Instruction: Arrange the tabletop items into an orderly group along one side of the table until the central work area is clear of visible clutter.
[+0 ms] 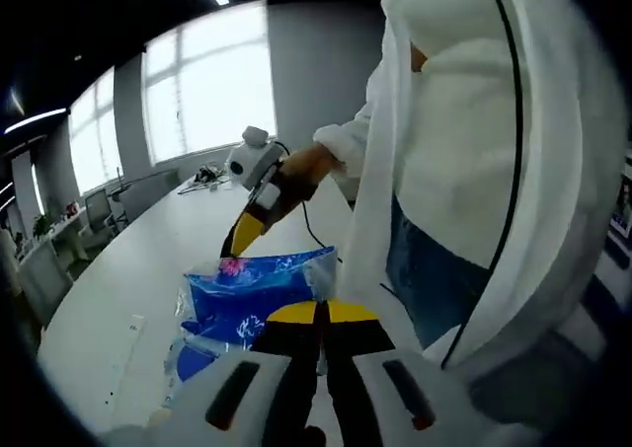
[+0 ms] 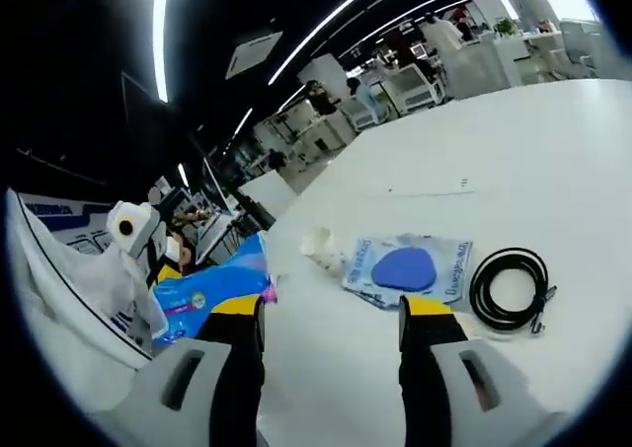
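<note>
White table (image 2: 513, 141) spans an office under ceiling strip lights (image 2: 163, 23).

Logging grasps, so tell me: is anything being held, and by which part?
The left hand-held gripper is shut on the near edge of the blue bag. The right hand-held gripper is open, holding nothing.

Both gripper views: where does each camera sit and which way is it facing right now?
Left gripper view: rides the left gripper, shut on the blue bag; faces the person's white jacket and the right gripper.
Right gripper view: rides the open right gripper; faces the white table, black cable, blue-pad packet.
Shared: the blue bag and the table.
</note>
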Demonstrator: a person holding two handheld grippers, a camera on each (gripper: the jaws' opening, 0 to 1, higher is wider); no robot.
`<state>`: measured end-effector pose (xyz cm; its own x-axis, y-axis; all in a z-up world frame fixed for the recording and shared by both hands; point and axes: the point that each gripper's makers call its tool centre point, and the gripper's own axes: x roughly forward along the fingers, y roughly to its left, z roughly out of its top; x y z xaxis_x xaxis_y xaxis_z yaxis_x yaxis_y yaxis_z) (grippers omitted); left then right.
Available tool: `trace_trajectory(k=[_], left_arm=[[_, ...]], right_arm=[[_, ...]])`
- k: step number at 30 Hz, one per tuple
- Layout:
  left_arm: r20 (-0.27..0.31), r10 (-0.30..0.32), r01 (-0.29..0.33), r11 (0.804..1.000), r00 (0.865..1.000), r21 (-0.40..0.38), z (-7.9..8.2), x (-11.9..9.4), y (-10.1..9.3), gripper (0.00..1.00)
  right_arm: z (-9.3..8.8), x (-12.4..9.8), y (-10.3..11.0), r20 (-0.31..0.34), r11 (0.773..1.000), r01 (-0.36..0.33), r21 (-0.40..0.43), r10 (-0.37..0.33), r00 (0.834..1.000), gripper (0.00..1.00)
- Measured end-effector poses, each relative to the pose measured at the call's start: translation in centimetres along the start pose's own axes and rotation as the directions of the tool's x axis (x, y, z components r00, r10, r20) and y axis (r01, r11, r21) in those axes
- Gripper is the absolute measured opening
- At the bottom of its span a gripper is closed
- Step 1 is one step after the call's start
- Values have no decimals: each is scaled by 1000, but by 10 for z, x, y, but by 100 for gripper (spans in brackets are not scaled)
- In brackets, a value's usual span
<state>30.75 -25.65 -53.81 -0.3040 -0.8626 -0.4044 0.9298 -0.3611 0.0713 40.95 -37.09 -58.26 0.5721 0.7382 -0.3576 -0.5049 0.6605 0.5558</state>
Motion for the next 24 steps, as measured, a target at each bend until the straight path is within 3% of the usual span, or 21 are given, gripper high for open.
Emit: trace_trajectory(k=[3, 9, 14, 18, 22, 24], left_arm=[[-13, -40, 41, 999, 999, 23, 2, 2, -7, 0], [-24, -64, 66, 997, 998, 48, 4, 2, -6, 0], [-33, -94, 96, 993, 995, 62, 7, 3, -7, 0], [-33, -72, 74, 996, 997, 57, 5, 2, -2, 0], [-33, -58, 60, 997, 998, 52, 4, -1, 0, 0], [-34, -15, 16, 1000, 999, 21, 2, -4, 8, 0]], right_arm=[[2, 6, 13, -26, 998, -61, -26, 61, 998, 52], [-2, 13, 24, -73, 992, -120, -33, 117, 990, 43], [-2, 14, 36, -67, 984, -177, -31, 174, 982, 22], [1, 13, 43, -26, 976, -216, 28, 217, 976, 0], [2, 10, 41, -14, 974, -217, 66, 218, 976, 0], [3, 10, 39, -9, 975, -208, 83, 210, 978, 0]])
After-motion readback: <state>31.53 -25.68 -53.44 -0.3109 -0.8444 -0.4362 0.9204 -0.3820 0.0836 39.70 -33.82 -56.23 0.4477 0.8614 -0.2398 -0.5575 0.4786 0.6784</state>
